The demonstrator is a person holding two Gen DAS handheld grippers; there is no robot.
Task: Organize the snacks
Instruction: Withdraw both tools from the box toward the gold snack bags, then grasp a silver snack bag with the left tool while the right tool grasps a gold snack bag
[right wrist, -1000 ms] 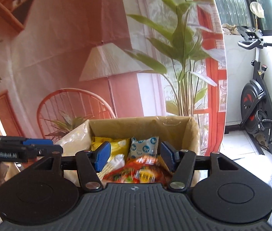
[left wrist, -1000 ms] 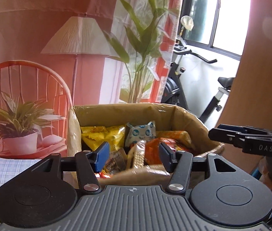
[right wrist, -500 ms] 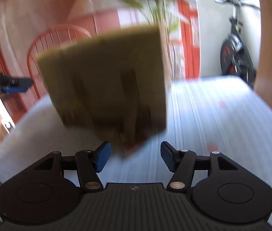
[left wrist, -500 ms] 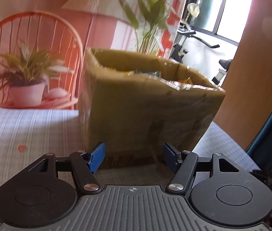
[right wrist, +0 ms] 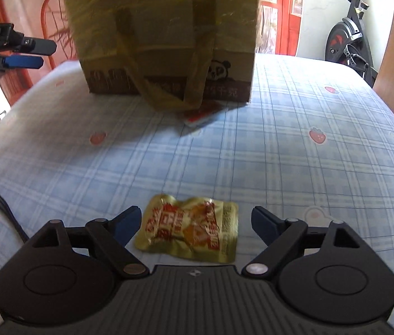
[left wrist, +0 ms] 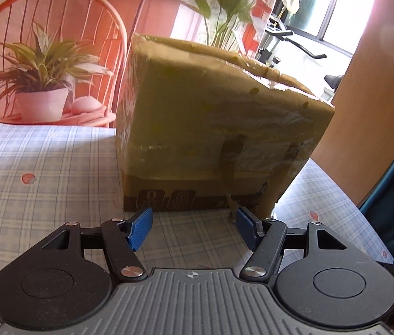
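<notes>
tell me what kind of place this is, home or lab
Most likely a home, a lived-in room. A strawberry-print checked tablecloth covers the table, an exercise bike stands by the window, and the backdrop behind the cardboard box shows a chair and potted plant.

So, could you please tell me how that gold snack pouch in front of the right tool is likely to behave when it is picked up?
The gold snack pouch looks wrinkled and lies flat, so probably floppy and light. Its glossy foil may slip between the open right tool fingers.
</notes>
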